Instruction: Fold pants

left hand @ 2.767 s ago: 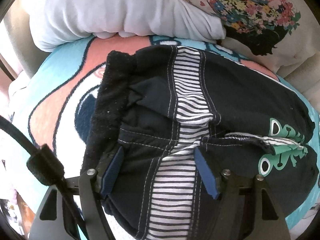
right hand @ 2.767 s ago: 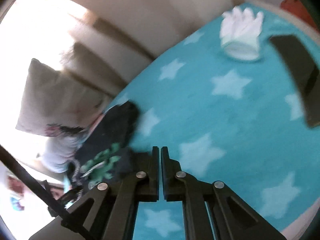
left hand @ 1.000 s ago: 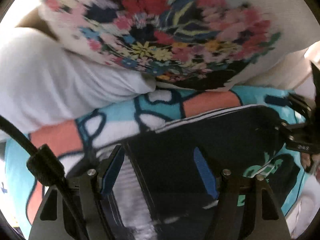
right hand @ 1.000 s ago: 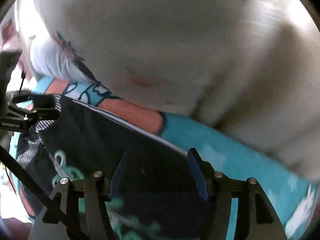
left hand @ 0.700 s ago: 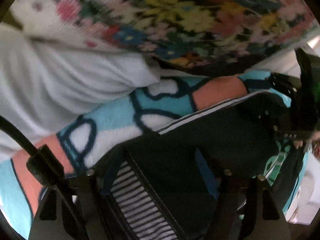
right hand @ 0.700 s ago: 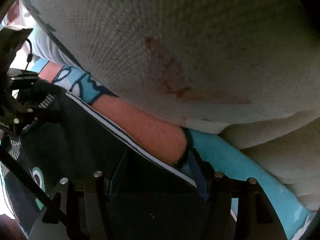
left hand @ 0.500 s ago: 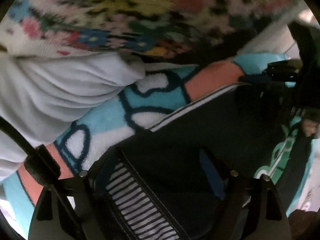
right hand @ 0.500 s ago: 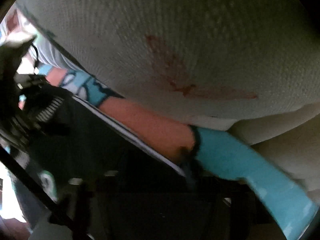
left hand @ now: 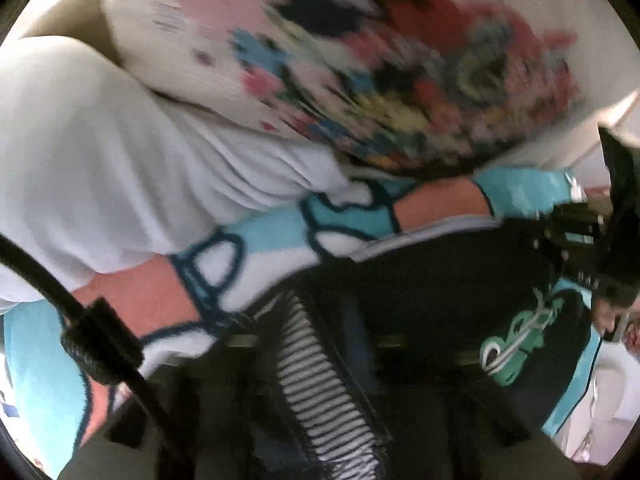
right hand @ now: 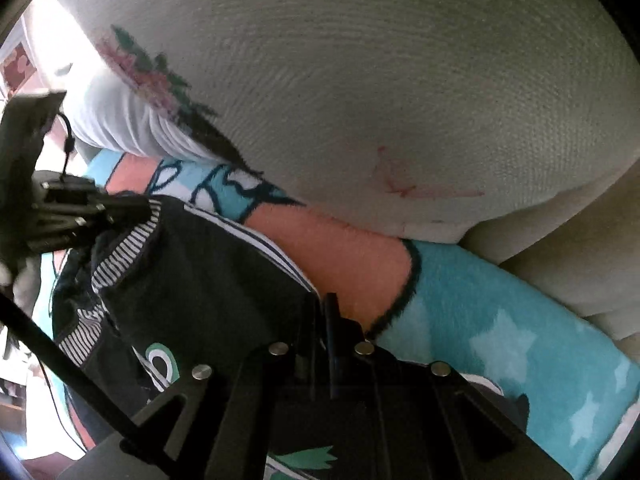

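Dark navy pants with a black-and-white striped panel and green print lie on a turquoise patterned blanket. In the right wrist view the pants spread left of centre. My right gripper is shut on the pants' far edge; it also shows at the right of the left wrist view. My left gripper is blurred and dark over the striped part; in the right wrist view its tips pinch the striped edge.
A floral cushion and a white pillow lie just behind the pants. In the right wrist view a beige cushion fills the top, with the starred blanket at right.
Both grippers were open over the pants' far edge and have now closed on it. The left view has shifted and blurred with motion.
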A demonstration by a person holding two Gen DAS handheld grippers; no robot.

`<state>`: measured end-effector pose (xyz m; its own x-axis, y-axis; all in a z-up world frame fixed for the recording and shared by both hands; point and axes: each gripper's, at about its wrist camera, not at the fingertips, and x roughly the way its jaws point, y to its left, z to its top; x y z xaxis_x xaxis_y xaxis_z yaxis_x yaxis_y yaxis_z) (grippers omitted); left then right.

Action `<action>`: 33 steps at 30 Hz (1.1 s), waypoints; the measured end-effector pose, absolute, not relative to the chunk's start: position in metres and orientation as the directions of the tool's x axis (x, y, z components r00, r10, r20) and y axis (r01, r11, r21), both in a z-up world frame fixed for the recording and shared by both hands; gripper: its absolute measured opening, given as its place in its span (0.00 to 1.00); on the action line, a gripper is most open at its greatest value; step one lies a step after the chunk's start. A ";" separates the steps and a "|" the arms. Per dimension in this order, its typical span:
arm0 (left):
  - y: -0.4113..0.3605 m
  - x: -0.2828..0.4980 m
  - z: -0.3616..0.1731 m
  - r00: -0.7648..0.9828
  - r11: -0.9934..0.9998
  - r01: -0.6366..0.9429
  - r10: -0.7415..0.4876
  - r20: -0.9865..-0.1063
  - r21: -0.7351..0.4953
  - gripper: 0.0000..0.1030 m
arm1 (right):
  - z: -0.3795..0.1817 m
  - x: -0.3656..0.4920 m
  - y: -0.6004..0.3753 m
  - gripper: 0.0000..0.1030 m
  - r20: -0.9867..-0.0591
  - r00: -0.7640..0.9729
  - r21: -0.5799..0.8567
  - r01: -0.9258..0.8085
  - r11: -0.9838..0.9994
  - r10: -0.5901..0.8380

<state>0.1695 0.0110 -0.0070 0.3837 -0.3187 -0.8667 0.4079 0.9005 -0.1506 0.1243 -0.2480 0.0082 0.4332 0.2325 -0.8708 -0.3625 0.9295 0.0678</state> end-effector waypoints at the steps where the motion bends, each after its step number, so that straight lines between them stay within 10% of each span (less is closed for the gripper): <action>1: 0.014 0.172 -0.005 0.403 0.900 0.408 -0.327 -0.855 -0.152 0.57 | 0.008 0.123 -0.249 0.04 -0.872 0.433 0.068 -0.357 0.932 0.230; 15: -0.026 0.209 -0.047 0.298 0.784 0.619 -0.291 -0.909 -0.047 0.70 | -0.017 0.142 -0.260 0.04 -0.883 0.399 0.124 -0.305 0.944 0.245; 19: -0.017 0.218 -0.037 0.255 0.792 0.594 -0.347 -0.902 -0.137 0.06 | -0.016 0.143 -0.260 0.04 -0.886 0.394 0.126 -0.305 0.944 0.246; 33: 0.001 0.148 0.020 0.366 0.825 0.545 -0.396 -0.842 -0.150 0.06 | 0.029 0.097 -0.249 0.03 -0.849 0.466 0.102 -0.320 0.942 0.250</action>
